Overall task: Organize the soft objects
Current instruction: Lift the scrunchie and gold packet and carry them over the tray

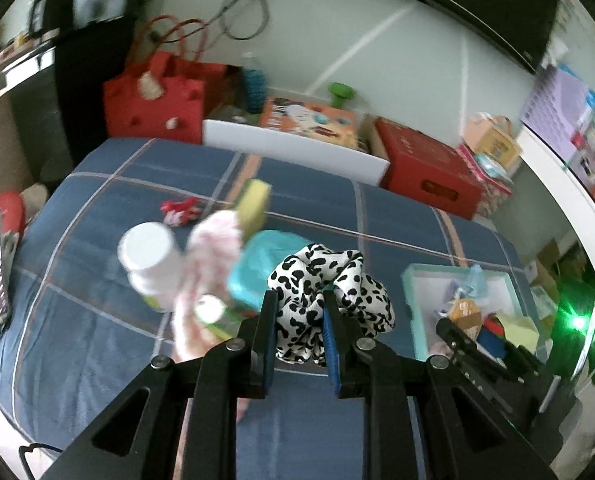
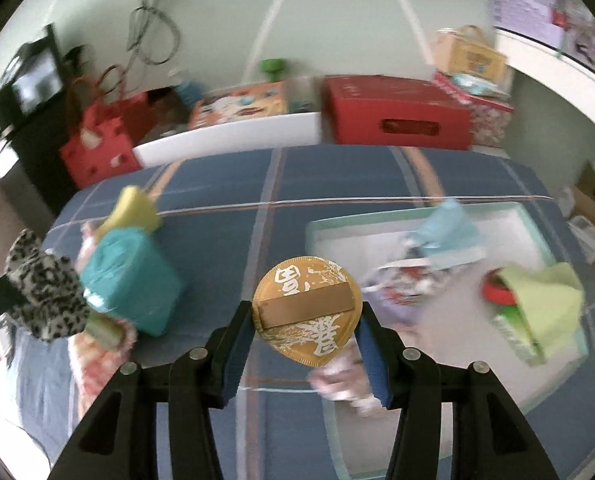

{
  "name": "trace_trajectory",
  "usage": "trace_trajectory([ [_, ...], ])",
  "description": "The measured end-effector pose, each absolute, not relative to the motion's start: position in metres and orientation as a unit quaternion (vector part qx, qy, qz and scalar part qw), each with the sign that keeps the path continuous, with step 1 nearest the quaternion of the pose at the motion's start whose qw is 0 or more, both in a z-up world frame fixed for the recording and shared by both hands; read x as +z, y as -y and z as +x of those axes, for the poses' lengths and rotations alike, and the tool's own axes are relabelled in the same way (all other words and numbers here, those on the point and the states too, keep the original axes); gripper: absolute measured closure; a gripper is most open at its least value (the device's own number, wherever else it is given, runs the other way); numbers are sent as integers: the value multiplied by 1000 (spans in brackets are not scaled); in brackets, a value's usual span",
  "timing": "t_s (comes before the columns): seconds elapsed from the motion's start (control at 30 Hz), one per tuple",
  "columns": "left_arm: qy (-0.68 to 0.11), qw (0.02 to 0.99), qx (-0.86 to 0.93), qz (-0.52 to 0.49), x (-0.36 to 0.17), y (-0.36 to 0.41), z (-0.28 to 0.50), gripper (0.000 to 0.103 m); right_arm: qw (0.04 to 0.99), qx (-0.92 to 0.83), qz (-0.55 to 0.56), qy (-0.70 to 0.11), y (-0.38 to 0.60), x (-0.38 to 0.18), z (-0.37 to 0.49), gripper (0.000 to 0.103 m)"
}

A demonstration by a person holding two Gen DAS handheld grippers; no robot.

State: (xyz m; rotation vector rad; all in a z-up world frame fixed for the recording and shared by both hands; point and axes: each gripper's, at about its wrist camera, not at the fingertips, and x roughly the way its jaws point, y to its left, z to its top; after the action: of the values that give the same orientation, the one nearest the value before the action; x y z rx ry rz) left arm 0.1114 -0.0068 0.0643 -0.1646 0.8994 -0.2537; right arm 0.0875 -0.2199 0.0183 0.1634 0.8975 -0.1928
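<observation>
The left gripper (image 1: 300, 300) had its jaws drawn narrow and pinched on a black-and-white spotted scrunchie (image 1: 329, 292), whose folds bulged out above and to the right of the blue pads; it hung clear above the bed (image 1: 97, 208), which wore a blue plaid cover. The right gripper (image 2: 306, 320) held its jaws about half spread, clamped on the two edges of a gold disc (image 2: 307, 314) printed with white characters and carrying a tan bar across its face. The disc sat upright between the pads, over the bed and just left of a pale green tray (image 2: 413, 218). In that tray lay a light blue cloth (image 2: 447, 228), a green cloth (image 2: 545, 300) and some patterned pieces too blurred to name. On the bed to the left stood a teal pack (image 2: 133, 280) with a yellow sponge (image 2: 133, 208) behind it, a white bottle (image 1: 151, 256) and a pink-and-white cloth (image 1: 213, 248) that seemed to drape beside them, though the blur made its edges hard to judge. The scrunchie showed at the far left of the right wrist view, well apart from the disc.
</observation>
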Motion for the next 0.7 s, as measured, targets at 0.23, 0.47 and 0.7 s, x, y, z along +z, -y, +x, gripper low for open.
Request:
trace_trajectory([
  [0.23,-438,881,-174,-32,64,71,113,82,878,-180,122,-426,291,19,74,49],
  [0.47,-442,866,-235,9,56,135,110,82,863,-227,162,-422,339,17,55,49],
  [0.7,-439,860,-259,33,40,175,122,82,855,-244,180,-421,362,13,48,49],
])
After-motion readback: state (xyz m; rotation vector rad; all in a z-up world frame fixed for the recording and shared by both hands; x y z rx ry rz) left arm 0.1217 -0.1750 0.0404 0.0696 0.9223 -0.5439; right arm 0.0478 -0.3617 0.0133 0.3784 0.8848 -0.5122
